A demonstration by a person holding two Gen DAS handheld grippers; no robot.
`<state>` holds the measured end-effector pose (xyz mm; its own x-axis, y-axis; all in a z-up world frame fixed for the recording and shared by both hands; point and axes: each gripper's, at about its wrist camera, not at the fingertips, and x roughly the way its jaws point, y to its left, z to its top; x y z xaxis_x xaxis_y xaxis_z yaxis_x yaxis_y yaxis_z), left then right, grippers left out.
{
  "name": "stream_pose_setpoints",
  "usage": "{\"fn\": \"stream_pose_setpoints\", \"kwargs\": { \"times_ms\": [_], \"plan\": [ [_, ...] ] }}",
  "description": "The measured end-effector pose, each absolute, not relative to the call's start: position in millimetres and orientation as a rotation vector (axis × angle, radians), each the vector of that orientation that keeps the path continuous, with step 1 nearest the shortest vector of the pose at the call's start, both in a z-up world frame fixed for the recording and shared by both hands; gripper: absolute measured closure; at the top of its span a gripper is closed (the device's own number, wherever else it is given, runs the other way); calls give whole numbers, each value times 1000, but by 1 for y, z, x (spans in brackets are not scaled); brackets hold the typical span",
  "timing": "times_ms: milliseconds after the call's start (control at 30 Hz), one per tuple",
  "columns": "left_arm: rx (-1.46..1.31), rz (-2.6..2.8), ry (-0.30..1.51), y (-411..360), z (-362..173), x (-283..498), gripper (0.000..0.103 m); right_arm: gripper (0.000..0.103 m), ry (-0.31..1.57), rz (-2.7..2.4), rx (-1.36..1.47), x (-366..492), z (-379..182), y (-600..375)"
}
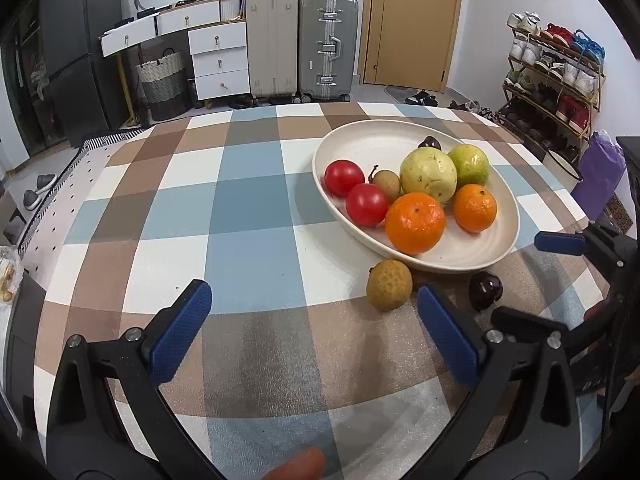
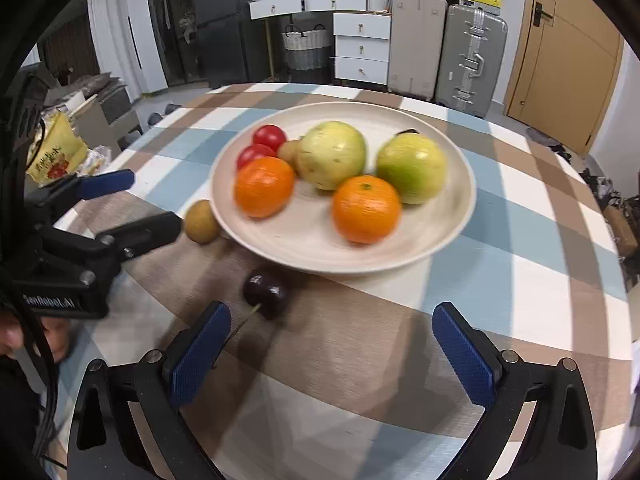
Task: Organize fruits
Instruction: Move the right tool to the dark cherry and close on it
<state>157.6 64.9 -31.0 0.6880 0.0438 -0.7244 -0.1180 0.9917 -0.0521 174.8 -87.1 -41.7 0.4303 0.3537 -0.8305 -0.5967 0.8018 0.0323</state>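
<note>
The left gripper (image 1: 314, 334) is held with jaws spread, empty. A longan (image 1: 389, 285) lies at one o'clock, touching the cream plate (image 1: 360, 140). The right gripper (image 2: 332, 354) is likewise released; a dark cherry (image 2: 267, 291) lies at eleven o'clock.
</note>
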Motion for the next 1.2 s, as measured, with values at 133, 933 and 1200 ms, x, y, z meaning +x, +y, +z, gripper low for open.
{"fn": "stream_pose_setpoints", "kwargs": {
  "times_ms": [133,933,1200],
  "plan": [
    [-99,89,809,65,-32,158,0,1,971,571,-268,184,-41,-106],
    [-116,55,852,62,-41,161,0,36,914,747,-322,162,-44,-64],
    [-138,36,877,62,-45,163,0,56,925,807,-304,162,-43,-62]
  ]
}}
